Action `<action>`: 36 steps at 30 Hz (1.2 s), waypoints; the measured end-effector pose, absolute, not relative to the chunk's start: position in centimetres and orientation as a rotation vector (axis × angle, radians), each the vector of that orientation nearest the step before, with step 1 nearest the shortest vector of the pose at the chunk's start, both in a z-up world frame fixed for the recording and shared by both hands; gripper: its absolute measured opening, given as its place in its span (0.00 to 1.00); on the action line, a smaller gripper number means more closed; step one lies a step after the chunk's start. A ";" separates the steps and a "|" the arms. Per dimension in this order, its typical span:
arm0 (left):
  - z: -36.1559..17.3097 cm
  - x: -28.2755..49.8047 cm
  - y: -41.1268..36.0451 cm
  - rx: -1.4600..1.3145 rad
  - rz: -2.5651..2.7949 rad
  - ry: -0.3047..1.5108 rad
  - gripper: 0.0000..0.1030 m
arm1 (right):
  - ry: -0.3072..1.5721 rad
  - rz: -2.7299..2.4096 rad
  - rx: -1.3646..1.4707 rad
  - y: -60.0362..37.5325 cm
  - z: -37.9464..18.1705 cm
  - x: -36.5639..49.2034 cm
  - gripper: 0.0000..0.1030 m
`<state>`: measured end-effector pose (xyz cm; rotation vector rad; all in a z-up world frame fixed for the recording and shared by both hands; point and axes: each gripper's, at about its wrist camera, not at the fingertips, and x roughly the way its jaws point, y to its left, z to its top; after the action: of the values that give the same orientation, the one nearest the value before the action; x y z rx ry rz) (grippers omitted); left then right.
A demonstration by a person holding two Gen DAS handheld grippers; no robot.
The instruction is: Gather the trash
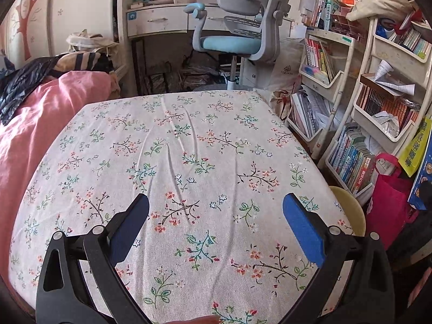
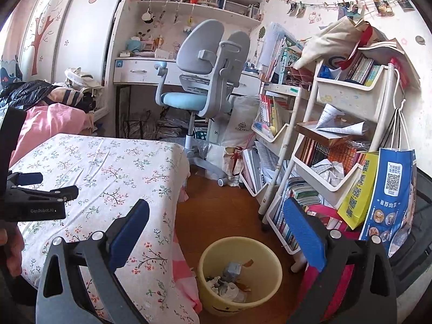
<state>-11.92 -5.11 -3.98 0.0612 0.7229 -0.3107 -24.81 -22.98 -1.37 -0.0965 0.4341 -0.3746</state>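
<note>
Flanking yellow bin (image 2: 240,275): bed (image 2: 108,178), bookshelf (image 2: 324,162).

yellow bin (image 1: 348,210) mostly hidden behind bed edge

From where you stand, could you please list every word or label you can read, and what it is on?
"GenRobot.AI": on the left gripper body, right wrist view.
Blue bag: Chinese print and a QR code, too small to read.
Book spines on the shelves: too blurred to read.
</note>
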 end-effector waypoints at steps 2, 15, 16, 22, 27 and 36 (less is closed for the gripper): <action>-3.7 -11.8 -5.1 0.047 -0.314 0.719 0.93 | 0.443 -0.363 -0.102 -22.6 -1.7 -24.6 0.93; -2.9 -13.6 -7.9 0.078 -0.359 0.676 0.93 | 0.479 -0.296 -0.148 -21.0 -2.8 -24.7 0.93; -2.9 -13.7 -8.2 0.080 -0.364 0.675 0.93 | 0.484 -0.292 -0.148 -21.1 -2.9 -24.6 0.93; -3.3 -13.8 -8.4 0.034 -0.417 0.675 0.93 | 0.505 -0.257 -0.133 -20.8 -3.3 -24.2 0.93; -2.9 -13.7 -8.2 0.082 -0.380 0.641 0.93 | 0.532 -0.227 -0.144 -19.9 -3.7 -23.5 0.93; -1.8 -9.9 -4.1 0.042 -0.230 0.707 0.93 | 0.626 -0.143 -0.148 -18.0 -4.5 -20.8 0.93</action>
<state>-9.89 -4.06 -1.85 0.0417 0.7074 -0.2302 -20.77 -18.04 -4.48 -0.1478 0.6259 -0.1428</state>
